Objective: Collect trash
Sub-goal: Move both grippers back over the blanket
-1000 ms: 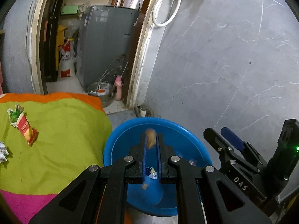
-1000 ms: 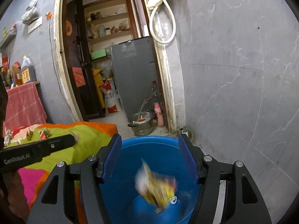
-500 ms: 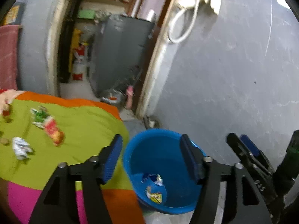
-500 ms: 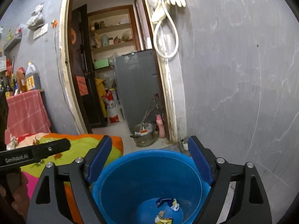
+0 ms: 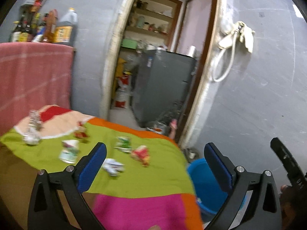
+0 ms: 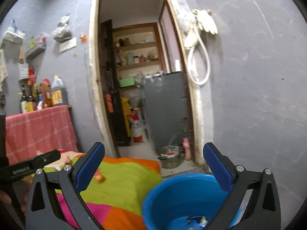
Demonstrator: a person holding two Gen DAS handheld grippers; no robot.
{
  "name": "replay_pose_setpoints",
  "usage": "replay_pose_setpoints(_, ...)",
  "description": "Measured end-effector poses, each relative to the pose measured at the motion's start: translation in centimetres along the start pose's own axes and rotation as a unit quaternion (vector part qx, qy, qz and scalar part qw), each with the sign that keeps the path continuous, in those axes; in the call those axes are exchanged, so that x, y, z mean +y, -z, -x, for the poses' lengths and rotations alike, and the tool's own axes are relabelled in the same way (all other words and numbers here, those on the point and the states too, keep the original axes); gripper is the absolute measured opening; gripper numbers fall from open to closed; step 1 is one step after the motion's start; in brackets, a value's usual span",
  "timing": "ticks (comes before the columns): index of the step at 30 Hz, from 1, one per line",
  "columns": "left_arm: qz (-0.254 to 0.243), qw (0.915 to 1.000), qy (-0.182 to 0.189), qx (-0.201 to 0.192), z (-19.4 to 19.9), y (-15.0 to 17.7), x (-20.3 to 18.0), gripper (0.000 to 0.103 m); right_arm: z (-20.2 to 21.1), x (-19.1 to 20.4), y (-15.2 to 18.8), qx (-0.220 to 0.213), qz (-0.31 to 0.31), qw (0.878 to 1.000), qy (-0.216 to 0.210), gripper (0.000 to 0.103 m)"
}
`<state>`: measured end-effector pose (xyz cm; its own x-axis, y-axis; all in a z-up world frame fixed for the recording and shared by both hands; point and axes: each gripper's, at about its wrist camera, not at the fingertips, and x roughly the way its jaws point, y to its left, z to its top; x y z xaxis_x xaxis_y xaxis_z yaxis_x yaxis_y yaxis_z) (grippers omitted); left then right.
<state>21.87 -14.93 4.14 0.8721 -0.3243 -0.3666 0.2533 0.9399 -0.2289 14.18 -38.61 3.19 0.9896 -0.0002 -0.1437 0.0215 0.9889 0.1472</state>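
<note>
Several crumpled wrappers lie on the green part of the bright cloth (image 5: pixel 138 178): a white one (image 5: pixel 112 166), a red one (image 5: pixel 141 152), a green one (image 5: pixel 123 143), and a pale one (image 5: pixel 69 151). My left gripper (image 5: pixel 154 162) is open and empty, raised over the cloth's near side. My right gripper (image 6: pixel 153 164) is open and empty above the blue tub (image 6: pixel 184 197), which holds a few wrappers (image 6: pixel 197 220). The tub also shows at the right of the cloth in the left wrist view (image 5: pixel 205 184).
A doorway (image 6: pixel 138 88) behind the table leads to a grey cabinet (image 5: pixel 163 88) and shelves. A pink towel (image 5: pixel 32 76) hangs at the left under several bottles (image 5: pixel 44 28). A grey wall (image 6: pixel 259 95) stands at the right, with a hose and gloves hung on it.
Both grippers dropped their wrappers into the blue tub and opened. The left gripper has swung left and up over the cloth. The right gripper has lifted and pulled back from the tub.
</note>
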Motion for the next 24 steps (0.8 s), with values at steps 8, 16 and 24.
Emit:
replay_pose_setpoints(8,0.002,0.9972,-0.073,-0.018,3.7,0.3,6.8,0.100,-1.0,6.6,0.5,0.001,0.002,0.999,-0.049,0.103)
replay_pose_setpoints(16,0.007,0.9886,-0.148,-0.026,5.6,0.8,14.0,0.100,-4.0,12.9,1.8,0.035,0.018,0.994,-0.100,0.103)
replay_pose_setpoints(24,0.026,0.9838,-0.177,0.013,3.2,1.6,19.1,0.100,-8.2,16.5,4.4,0.082,0.050,0.987,-0.127,0.103)
